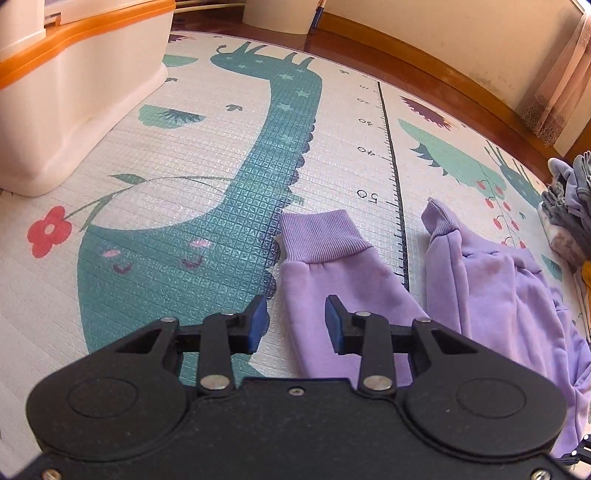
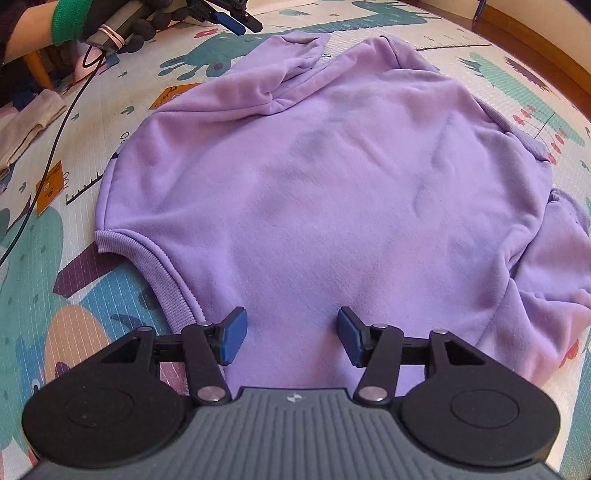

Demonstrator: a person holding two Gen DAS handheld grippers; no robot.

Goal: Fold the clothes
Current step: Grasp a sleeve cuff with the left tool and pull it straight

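Note:
A lilac sweatshirt [image 2: 332,177] lies spread flat on the patterned play mat [image 2: 74,110], its ribbed collar near the front left. One sleeve [image 2: 266,85] is folded across the far side; the other is bunched at the right. My right gripper [image 2: 291,332] hovers open over the near part of the body, nothing between its blue pads. In the left wrist view the same sweatshirt [image 1: 491,288] shows at the right, and its sleeve with ribbed cuff [image 1: 321,236] lies ahead. My left gripper [image 1: 295,321] is open just above that sleeve's edge. The left gripper [image 2: 236,20] also appears at the top left, held by a gloved hand.
A white tub with an orange rim [image 1: 74,81] stands on the mat at the left. A pile of grey and lilac clothes [image 1: 569,199] sits at the right edge. A cable [image 2: 55,118] trails from the hand across the mat, beside beige cloth [image 2: 26,122]. Wooden floor borders the mat.

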